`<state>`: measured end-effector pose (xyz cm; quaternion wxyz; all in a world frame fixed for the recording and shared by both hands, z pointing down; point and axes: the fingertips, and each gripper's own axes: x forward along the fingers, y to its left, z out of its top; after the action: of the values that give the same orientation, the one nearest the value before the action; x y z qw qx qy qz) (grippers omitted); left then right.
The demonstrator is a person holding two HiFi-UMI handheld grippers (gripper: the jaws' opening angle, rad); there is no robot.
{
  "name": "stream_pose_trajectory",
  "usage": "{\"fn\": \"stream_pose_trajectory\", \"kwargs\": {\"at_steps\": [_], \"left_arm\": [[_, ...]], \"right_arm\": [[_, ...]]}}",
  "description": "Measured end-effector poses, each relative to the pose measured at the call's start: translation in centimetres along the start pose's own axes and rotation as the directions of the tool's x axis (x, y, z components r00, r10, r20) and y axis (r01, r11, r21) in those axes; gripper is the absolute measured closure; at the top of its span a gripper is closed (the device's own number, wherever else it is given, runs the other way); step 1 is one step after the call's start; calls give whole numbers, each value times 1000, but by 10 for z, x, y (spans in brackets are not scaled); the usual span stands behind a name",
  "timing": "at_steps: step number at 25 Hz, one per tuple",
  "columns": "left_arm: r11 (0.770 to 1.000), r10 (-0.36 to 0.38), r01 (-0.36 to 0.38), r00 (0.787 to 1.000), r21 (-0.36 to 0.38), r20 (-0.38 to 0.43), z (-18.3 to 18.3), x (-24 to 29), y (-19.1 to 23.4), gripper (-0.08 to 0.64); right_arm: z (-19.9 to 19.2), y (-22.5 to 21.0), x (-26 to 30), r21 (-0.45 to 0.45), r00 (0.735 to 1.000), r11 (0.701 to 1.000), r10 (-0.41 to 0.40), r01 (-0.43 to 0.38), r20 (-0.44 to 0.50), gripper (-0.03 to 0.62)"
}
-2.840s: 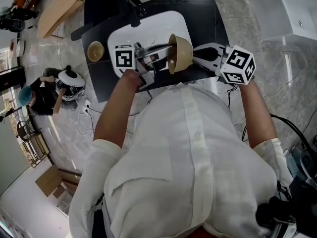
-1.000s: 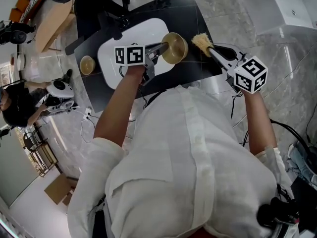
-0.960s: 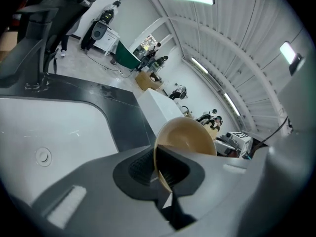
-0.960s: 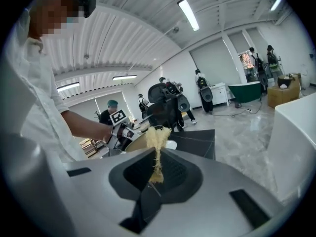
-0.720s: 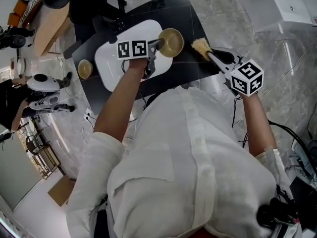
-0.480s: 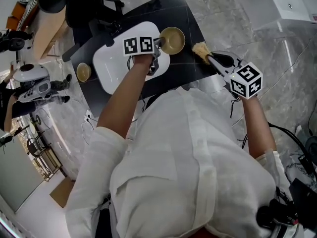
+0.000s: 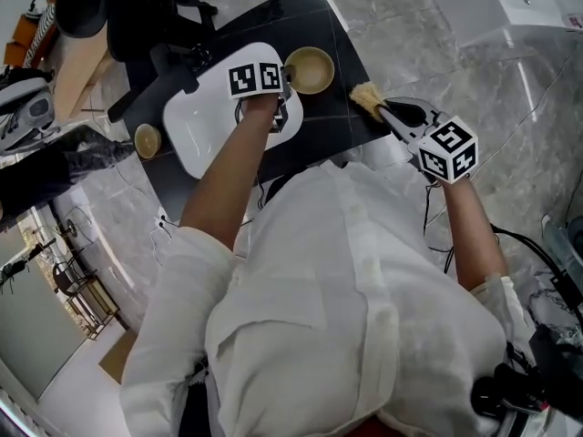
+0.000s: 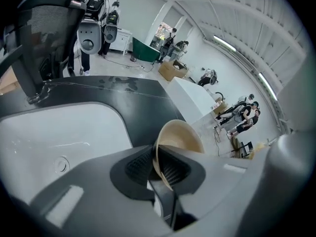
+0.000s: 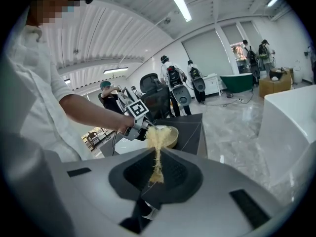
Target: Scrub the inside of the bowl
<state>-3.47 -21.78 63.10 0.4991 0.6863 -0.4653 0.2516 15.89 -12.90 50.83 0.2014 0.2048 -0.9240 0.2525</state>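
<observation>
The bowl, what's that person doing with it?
A person works with a gripper in each hand. The left gripper has the bowl's rim between its jaws, which have just been opening; the bowl looks set upright on the black counter beside the white sink. The right gripper grips a yellow scrubber off to the bowl's side, not touching it.
</observation>
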Motion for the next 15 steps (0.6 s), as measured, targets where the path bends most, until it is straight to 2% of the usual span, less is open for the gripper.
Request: {"fn": "stream_pose_trajectory", "kwargs": {"at_steps": [7,10,15], "left_arm": [[1000,4,-5,999,2,35,6,0,2,526],[1000,8,-9,998,10,62,11,-6,-1,498],[997,40,-49,987,54,158,22,-35,1,472]], "right_arm": [[-2,1,2,3,1000,1000,11,-11,-6,566],[-3,2,4,6,1000,1000,15,-15,-9,566],[1,9,14,-6,1000,1000,26,-26,-14,565]]}}
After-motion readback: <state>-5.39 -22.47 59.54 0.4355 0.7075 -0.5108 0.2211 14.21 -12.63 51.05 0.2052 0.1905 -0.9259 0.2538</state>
